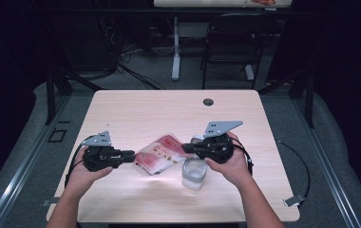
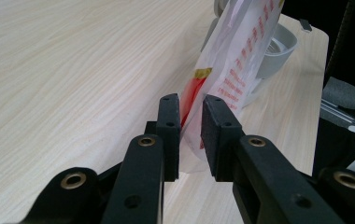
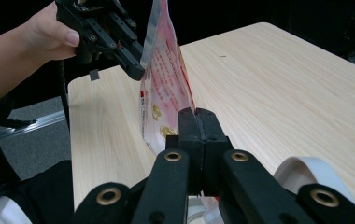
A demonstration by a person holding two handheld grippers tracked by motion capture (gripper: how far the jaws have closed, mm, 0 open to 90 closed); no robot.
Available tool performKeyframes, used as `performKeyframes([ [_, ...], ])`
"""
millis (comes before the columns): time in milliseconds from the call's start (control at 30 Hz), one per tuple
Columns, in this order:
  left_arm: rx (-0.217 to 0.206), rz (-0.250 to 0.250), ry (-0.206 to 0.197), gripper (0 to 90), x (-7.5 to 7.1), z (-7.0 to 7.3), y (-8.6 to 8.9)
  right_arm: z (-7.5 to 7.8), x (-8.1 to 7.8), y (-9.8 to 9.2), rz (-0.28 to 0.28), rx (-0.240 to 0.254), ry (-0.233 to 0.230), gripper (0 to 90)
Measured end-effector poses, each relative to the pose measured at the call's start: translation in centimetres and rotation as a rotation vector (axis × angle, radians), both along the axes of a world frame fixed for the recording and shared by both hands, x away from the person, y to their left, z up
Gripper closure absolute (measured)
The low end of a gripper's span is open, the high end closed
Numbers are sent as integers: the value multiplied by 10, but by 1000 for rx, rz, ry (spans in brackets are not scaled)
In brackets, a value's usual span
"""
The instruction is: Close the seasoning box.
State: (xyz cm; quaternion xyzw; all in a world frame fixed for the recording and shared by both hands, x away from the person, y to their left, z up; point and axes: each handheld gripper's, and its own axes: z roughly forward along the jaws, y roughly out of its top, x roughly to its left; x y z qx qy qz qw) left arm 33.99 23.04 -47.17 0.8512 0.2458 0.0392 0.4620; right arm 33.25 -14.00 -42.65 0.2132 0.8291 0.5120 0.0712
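red-and-white printed plastic pouch (image 1: pixel 159 154)

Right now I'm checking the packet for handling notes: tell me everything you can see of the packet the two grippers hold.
The packet is a flat, glossy plastic pouch, white and clear with red print and a yellow mark. It hangs on edge above the table, stretched between both grippers. The right gripper is shut on one end; the left gripper has its other end between its jaws. A cup stands just beside it.
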Motion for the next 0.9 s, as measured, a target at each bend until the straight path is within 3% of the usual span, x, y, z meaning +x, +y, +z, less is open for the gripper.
performKeyframes([
  [200,-2,-2,5,779,2,-2,-1,6,0,3,-8,0,-13,900],
  [367,30,-1,4,780,2,-5,-4,7,0,7,-17,-5,-21,900],
  [600,37,15,-1,761,1,-6,-2,11,0,15,-21,-18,-32,900],
  [900,56,16,14,777,4,-17,-5,11,-2,23,-15,-44,-41,900],
])
